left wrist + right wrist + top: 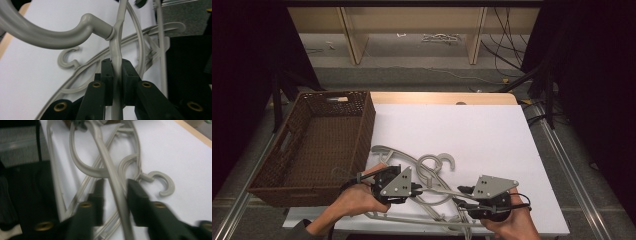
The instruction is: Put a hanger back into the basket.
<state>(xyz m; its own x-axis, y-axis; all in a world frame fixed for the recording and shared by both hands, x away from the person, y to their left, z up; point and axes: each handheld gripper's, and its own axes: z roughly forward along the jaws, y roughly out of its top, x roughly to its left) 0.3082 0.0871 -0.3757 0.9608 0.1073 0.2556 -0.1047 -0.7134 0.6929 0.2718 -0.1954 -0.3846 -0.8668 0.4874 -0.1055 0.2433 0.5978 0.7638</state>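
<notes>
Grey plastic hanger [117,30], thin bar, thick curved hook, tangled with other hangers [432,170] near tabletop [492,130] front edge. Left gripper [117,66] clamped on its bar. Right gripper [113,187] jaws apart, bar between, likely not gripped; view blurred. Wicker basket [312,145] at left edge.

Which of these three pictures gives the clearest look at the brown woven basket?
The high view: the wicker basket sits whole at the table's left edge, its inside and handle slots plain to see. The left gripper view looks along grey hangers over the white board, and the right gripper view catches at most a blurred brown scrap at its top edge.
</notes>
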